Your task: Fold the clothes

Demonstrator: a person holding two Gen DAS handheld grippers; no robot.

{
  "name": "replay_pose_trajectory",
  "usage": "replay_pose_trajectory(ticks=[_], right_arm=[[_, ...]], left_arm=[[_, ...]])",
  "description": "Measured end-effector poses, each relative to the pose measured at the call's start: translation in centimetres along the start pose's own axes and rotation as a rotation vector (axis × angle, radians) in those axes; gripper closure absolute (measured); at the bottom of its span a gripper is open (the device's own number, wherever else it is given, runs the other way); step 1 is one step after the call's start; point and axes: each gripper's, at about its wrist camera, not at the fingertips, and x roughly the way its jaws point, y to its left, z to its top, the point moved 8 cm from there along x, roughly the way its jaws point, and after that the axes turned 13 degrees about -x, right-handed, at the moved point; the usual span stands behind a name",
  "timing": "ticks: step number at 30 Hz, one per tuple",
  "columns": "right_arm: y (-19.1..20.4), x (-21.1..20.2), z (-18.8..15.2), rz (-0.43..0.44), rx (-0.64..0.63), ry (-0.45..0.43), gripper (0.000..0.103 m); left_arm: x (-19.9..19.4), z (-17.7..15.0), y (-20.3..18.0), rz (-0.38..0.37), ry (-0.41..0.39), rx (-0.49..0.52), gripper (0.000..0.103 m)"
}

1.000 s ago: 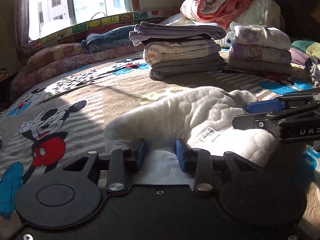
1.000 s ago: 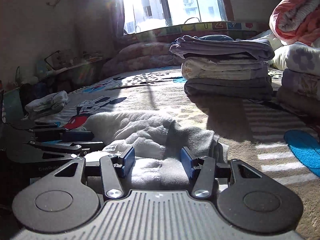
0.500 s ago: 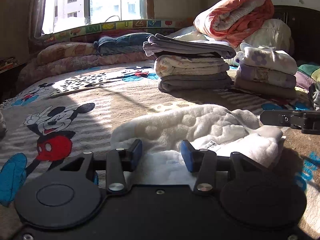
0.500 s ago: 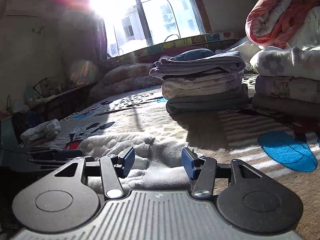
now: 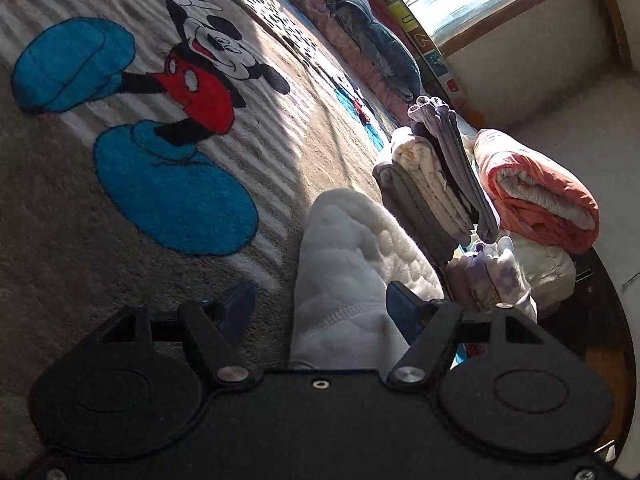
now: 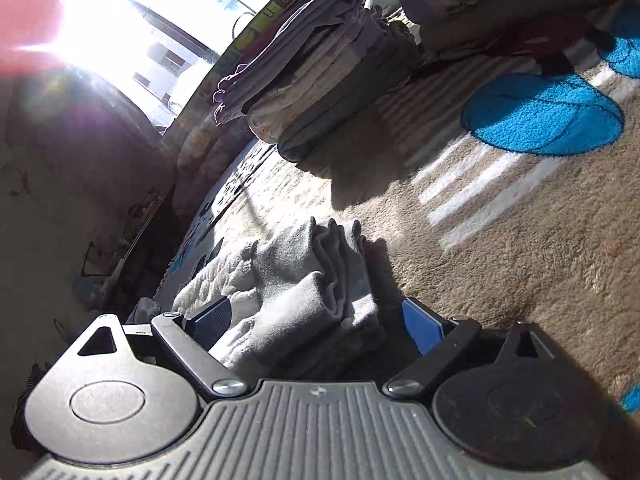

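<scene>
Fleece garment (image 5: 352, 264) lengthwise between fingers (image 5: 402, 312)

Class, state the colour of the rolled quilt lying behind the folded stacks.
Orange quilt, pale lining; clearest in left wrist view.

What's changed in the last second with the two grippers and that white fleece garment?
Both hand-held grippers have rolled sideways, so the bed now looks tilted in each view. The left hand-held gripper and right hand-held gripper, both open wider than before, each straddle an end of the white fleece garment, which is now bunched into a narrower roll. The folded stack and the cartoon blanket stayed put.
</scene>
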Motion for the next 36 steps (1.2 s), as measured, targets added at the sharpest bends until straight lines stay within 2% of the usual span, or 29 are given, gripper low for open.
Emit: replay_pose_trajectory(ticks=[4, 7, 8, 12, 15, 16, 17, 19, 23, 29, 36], right_arm=[[0.5, 1.3, 0.4, 0.022, -0.022, 0.005, 0.005], [1.3, 1.9, 0.1, 0.022, -0.084, 0.008, 0.005], [1.4, 2.0, 0.0, 0.019, -0.097, 0.004, 0.009], [0.7, 2.0, 0.0, 0.012, -0.059, -0.023, 0.037], [0.7, 2.1, -0.1, -0.003, -0.085, -0.026, 0.047], [0.9, 2.2, -0.3, -0.003, -0.1, -0.028, 0.051], [1.1, 2.3, -0.4, 0.001, -0.11, -0.031, 0.061], [1.1, 1.9, -0.5, 0.014, -0.094, -0.051, 0.065], [1.2, -0.3, -0.2, 0.074, -0.024, -0.111, 0.07], [0.2, -5.4, -0.5, 0.134, 0.097, -0.186, 0.07], [-4.2, -14.8, 1.4, 0.129, 0.141, -0.321, 0.07]], left_arm=[[1.2, -0.4, 0.1, -0.008, 0.023, 0.006, 0.031], [2.1, -0.8, -0.5, 0.02, 0.014, 0.077, 0.036], [2.5, -1.0, -0.7, 0.031, 0.01, 0.104, 0.04], [3.5, -1.9, -1.2, 0.089, -0.03, 0.205, 0.053], [4.0, -2.5, -1.6, 0.125, -0.053, 0.275, 0.058], [3.9, -2.7, -1.8, 0.128, -0.059, 0.282, 0.06], [3.7, -2.7, -1.8, 0.118, -0.061, 0.274, 0.066], [3.3, -2.9, -2.0, 0.098, -0.065, 0.257, 0.071], [1.5, -3.6, -3.4, 0.067, -0.068, 0.247, 0.075], [-0.9, -5.8, -6.9, 0.012, -0.08, 0.27, 0.075], [0.8, -11.0, -12.7, -0.088, 0.002, 0.333, 0.075]])
